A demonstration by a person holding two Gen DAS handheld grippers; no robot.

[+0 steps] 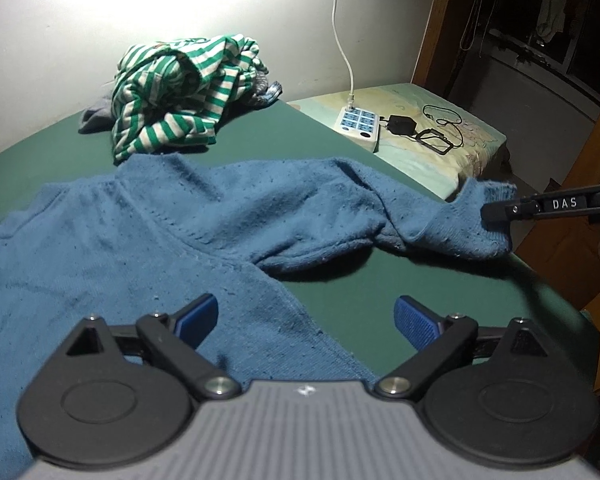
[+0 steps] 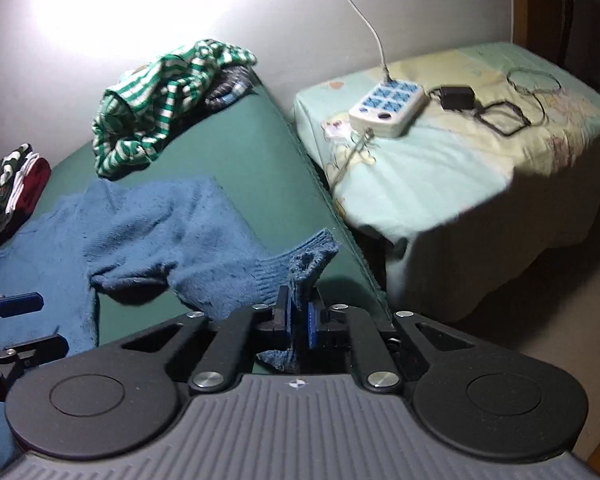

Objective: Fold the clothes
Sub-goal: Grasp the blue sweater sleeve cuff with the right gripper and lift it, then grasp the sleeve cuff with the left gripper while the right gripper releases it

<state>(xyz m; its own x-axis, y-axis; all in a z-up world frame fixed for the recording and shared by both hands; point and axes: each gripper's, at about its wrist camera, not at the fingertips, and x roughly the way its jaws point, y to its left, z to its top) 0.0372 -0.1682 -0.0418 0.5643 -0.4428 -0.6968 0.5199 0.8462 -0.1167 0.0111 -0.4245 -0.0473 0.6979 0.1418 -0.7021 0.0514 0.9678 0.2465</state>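
A blue knit sweater (image 1: 148,240) lies spread on the green bed (image 1: 340,148), one sleeve stretched to the right. My left gripper (image 1: 306,320) is open and empty, hovering over the sweater's lower right edge. My right gripper (image 2: 299,322) is shut on the sweater's sleeve cuff (image 2: 312,260) and holds it lifted near the bed's right edge. In the left wrist view the right gripper (image 1: 496,212) shows at the right, pinching the cuff (image 1: 472,216). The sweater body also shows in the right wrist view (image 2: 140,232), and the left gripper (image 2: 28,320) shows at lower left.
A crumpled green and white striped garment (image 1: 180,92) lies at the back by the wall. A stack of folded clothes (image 2: 12,184) sits at the left. A side table with a pale cloth (image 2: 440,168) holds a power strip (image 2: 388,108), an adapter and cables.
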